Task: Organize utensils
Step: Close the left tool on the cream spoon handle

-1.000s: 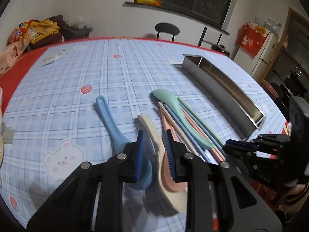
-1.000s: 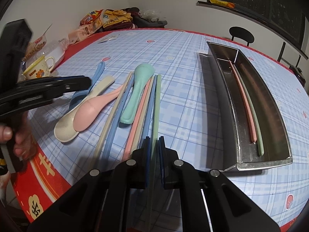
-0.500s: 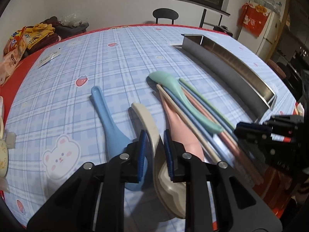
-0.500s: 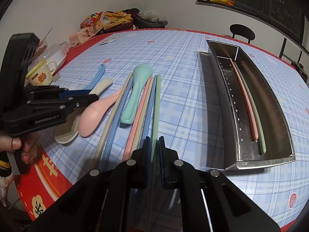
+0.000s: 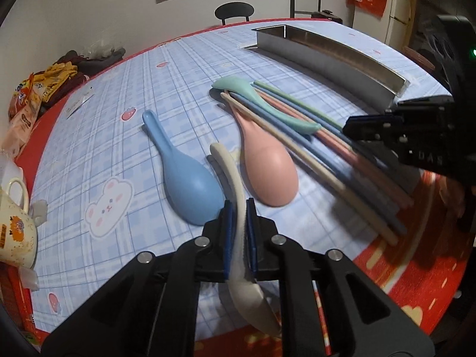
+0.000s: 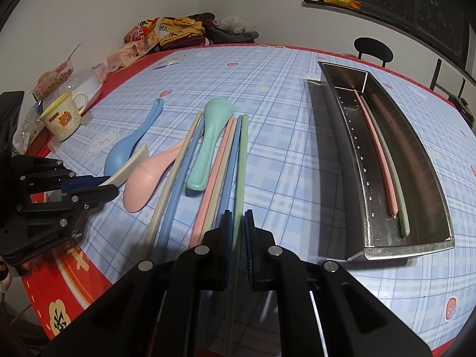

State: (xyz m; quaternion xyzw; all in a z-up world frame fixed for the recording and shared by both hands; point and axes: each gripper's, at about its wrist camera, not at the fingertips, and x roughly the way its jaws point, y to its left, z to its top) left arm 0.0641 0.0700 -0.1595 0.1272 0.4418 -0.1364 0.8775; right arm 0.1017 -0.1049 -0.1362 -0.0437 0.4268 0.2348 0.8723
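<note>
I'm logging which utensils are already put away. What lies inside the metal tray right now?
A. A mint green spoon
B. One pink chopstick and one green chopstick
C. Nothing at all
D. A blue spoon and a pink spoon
B: the right wrist view shows a pink chopstick and a green chopstick lying side by side along the floor of the metal tray; all the spoons are on the tablecloth.

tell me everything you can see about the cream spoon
The cream spoon is matte, plastic-looking, with a curved slim handle and an oval bowl. The left gripper is shut on its handle near the bowl, which sits behind the pads, over the table's red edge. Its handle tip points away, between the blue spoon and pink spoon.
</note>
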